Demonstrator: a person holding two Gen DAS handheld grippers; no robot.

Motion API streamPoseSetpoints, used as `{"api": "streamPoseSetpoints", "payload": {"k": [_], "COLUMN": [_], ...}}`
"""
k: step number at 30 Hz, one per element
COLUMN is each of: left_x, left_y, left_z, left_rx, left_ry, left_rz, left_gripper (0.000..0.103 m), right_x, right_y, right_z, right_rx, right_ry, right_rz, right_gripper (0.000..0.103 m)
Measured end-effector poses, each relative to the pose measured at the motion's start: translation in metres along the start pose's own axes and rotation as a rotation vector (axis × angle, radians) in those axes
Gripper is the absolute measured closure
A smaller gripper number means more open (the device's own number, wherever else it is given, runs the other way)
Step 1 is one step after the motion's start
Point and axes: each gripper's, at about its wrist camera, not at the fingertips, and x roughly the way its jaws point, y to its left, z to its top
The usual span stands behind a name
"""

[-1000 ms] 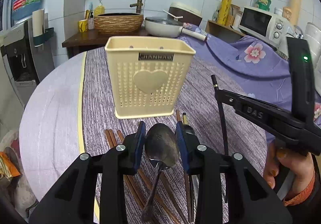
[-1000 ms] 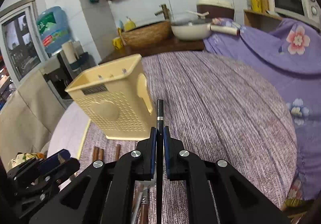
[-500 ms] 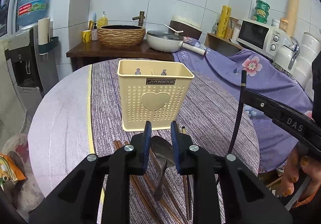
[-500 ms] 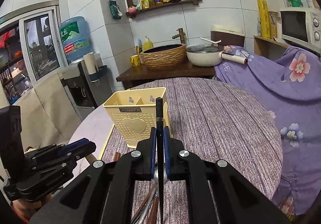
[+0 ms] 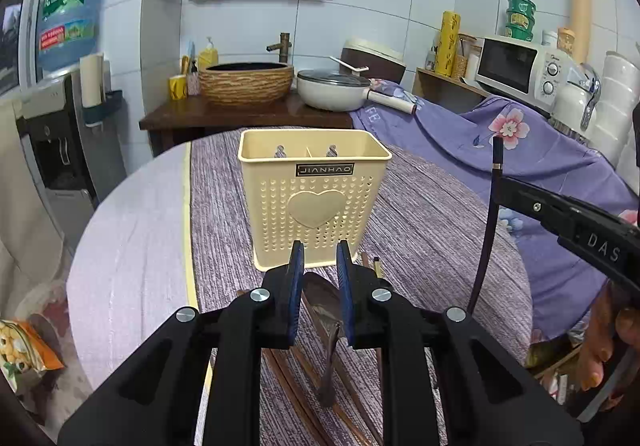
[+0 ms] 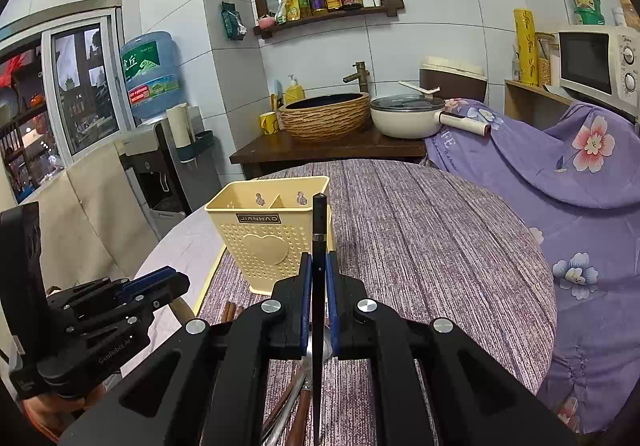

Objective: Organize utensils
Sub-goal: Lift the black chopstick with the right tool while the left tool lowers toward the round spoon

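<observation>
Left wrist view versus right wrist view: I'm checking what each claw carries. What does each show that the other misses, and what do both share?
Left wrist only: a spoon pinched in the left claw, and the hand behind the right claw.
Right wrist only: the window on the left.
Both: the yellow holder and the black chopstick clamped in the right claw.

White tiled walls [image 6: 440, 6] enclose the room. A wooden shelf [image 6: 328, 16] of bottles hangs under a framed mirror. Beyond the round worktop's [image 6: 440, 246] far edge stands a dark wooden counter [image 6: 332, 150] with a woven basin [image 6: 325, 118] and tap. A water dispenser [image 6: 160, 150] stands beside a window [image 6: 80, 86]; a microwave [image 5: 520, 66] sits at right.
</observation>
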Motion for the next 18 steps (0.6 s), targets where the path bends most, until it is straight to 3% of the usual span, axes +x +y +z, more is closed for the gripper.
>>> {"api": "streamPoseSetpoints", "payload": {"k": [5, 8, 11, 18], "left_x": [-0.002, 0.006, 0.009, 0.024], "left_y": [-0.001, 0.001, 0.004, 0.006], "left_z": [-0.002, -0.005, -0.012, -0.020], "left_rx": [0.009, -0.012, -0.035, -0.042], "left_ry": [-0.011, 0.046, 0.028, 0.082], "left_rz": [0.002, -0.052, -0.011, -0.025], "left_gripper": [0.085, 0.081, 0.081, 0.081], "right_x": [-0.003, -0.004, -0.005, -0.005], "right_y": [-0.002, -0.003, -0.002, -0.003], "right_z": [-0.001, -0.001, -0.002, -0.002], "right_rx": [0.002, 0.003, -0.007, -0.012], "right_ry": [-0.004, -0.007, -0.011, -0.015], "right_rz": [-0.005, -0.007, -0.011, -0.018], "right_gripper": [0.096, 0.096, 0.096, 0.096]}}
